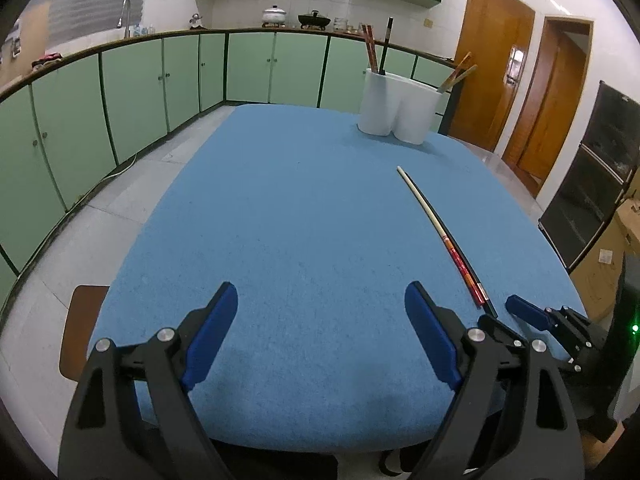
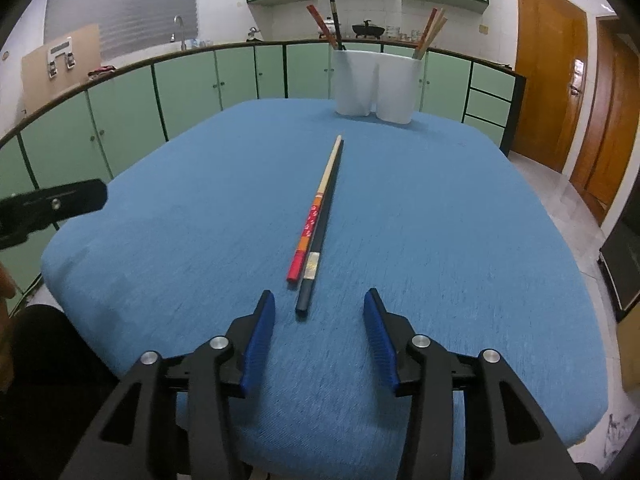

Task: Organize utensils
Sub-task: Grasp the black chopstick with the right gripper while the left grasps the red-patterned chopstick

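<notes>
Two chopsticks, one red-handled [image 2: 316,210] and one black [image 2: 323,224], lie touching side by side on the blue tablecloth [image 2: 440,240] in front of the white two-compartment holder [image 2: 376,86], with the right gripper [image 2: 320,304] spread open just before their near ends and the left gripper [image 1: 320,300] likewise open, empty, beside them.

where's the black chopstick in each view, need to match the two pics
Left wrist view: the black chopstick lies right of centre on the blue table, running diagonally, beside the red-ended chopstick.
Right wrist view: the black chopstick lies at centre, just ahead of the open right gripper.
Shared landmark: the white two-compartment holder at the table's far edge.
</notes>
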`<state>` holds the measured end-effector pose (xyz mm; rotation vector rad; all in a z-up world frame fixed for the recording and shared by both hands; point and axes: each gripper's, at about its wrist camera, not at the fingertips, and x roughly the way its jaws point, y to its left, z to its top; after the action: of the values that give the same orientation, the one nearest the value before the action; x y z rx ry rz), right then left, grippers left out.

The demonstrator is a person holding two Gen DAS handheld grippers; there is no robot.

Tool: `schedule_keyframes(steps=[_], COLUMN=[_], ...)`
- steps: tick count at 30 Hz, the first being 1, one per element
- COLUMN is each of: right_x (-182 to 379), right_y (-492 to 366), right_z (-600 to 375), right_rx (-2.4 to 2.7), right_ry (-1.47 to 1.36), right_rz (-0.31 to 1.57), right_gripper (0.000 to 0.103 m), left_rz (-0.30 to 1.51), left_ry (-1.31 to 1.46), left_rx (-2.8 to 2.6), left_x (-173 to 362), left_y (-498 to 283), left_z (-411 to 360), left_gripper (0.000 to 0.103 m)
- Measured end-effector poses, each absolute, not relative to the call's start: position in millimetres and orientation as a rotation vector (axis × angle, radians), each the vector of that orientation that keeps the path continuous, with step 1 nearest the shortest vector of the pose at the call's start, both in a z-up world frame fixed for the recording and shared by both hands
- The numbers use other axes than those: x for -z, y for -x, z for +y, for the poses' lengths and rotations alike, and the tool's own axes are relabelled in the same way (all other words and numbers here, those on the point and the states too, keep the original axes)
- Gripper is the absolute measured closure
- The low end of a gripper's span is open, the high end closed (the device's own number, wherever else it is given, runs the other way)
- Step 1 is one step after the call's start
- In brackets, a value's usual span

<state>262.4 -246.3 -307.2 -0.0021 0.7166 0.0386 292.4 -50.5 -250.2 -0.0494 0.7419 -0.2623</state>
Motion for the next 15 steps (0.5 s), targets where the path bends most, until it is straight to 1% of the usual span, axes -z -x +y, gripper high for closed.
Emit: schedule_keyframes(steps=[1,2,3,5,8,15], right_x=[308,308,307,308,309,311], right_y=[-262,-262,-263,-262,-260,-255], right_z=[-247,-248,-249,-250,-254,-268], right_rx=[-0.034,-0.029,-0.031,-0.032,-0.034,-0.040], right_ry=[0.001,-0.001,-0.006,-0.006,-0.007,-0.031], right_rz=[0.715,0.714,0.713,0.710,0.708,0.690], right_gripper=[0.061,0.068,0.072,0.086,0.096,0.096], left_rz=[0.745,0.748,0.751,0.760,0.773,0.797], left_ry=[0.055,0.059,0.060,0.057,0.048,0.011], left_rx=[0.263,0.261,0.261,0.262,0.266,0.285], left_x=[251,253,254,258,262,271], left_y=[-293,-293,-293,-294,-297,-304], left_z=[-50,-50,-51,-54,-62,-86], left_gripper=[0.020,0.020,0.020,0.020,0.020,0.020])
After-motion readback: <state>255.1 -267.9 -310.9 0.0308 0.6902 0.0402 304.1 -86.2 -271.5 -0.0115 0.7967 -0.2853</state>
